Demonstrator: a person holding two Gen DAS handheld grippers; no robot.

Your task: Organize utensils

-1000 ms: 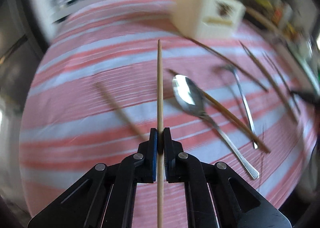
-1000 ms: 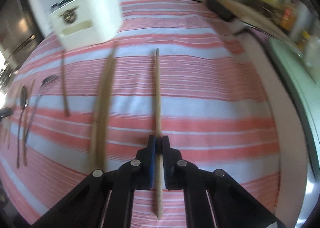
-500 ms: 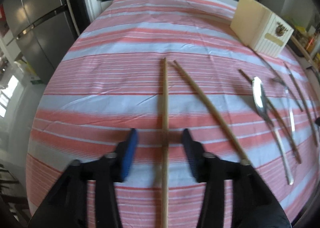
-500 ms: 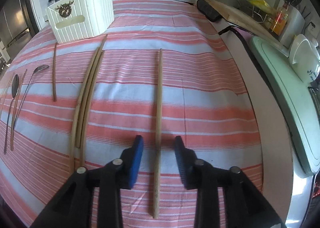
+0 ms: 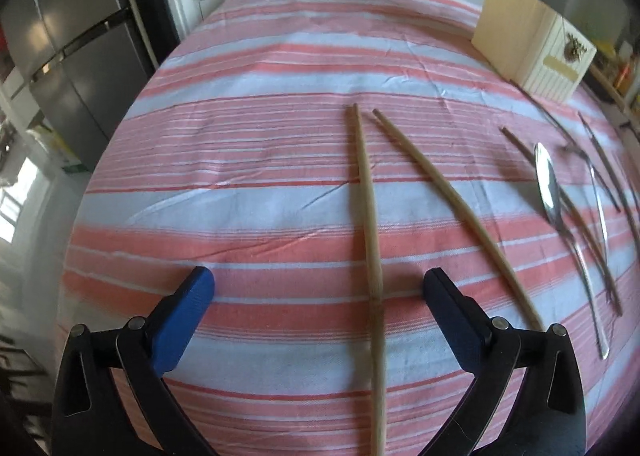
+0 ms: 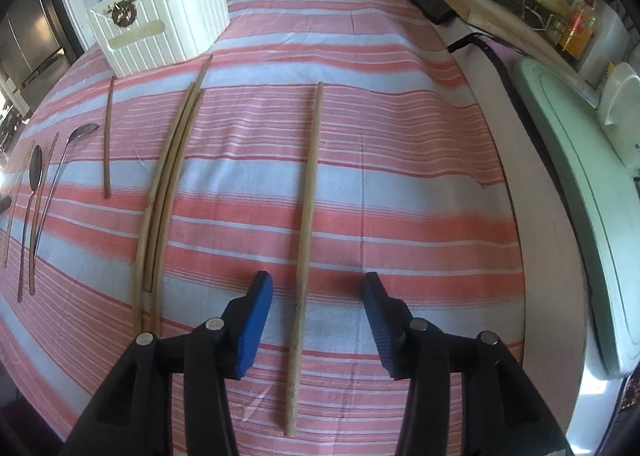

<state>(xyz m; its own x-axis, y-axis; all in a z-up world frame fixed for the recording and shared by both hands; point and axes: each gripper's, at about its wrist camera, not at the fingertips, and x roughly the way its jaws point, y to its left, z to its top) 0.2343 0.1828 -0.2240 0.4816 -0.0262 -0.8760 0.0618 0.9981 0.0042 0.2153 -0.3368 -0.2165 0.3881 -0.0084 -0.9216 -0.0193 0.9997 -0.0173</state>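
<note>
In the left wrist view my left gripper (image 5: 316,280) stands wide open, its jaws still opening. A pale wooden chopstick (image 5: 370,215) lies loose on the striped cloth between the jaws, touching neither pad. A second chopstick (image 5: 452,199) lies just right of it. In the right wrist view my right gripper (image 6: 317,282) is open and still opening over another pale chopstick (image 6: 308,195), which rests flat on the cloth clear of both pads. A bundle of three chopsticks (image 6: 168,183) lies to its left. A white slatted utensil box (image 6: 160,27) stands at the back.
Metal spoons (image 5: 550,187) and dark chopsticks (image 6: 107,143) lie in a row between the two grippers. The utensil box (image 5: 532,51) is at the far right in the left view. A fridge (image 5: 60,55) stands beyond the table's left edge. A pale green board (image 6: 580,215) and a white kettle (image 6: 620,115) border the right.
Both grippers were shut on a chopstick one second ago. Each has opened and its chopstick now lies free on the cloth. The left gripper also swung left, away from the spoons.
</note>
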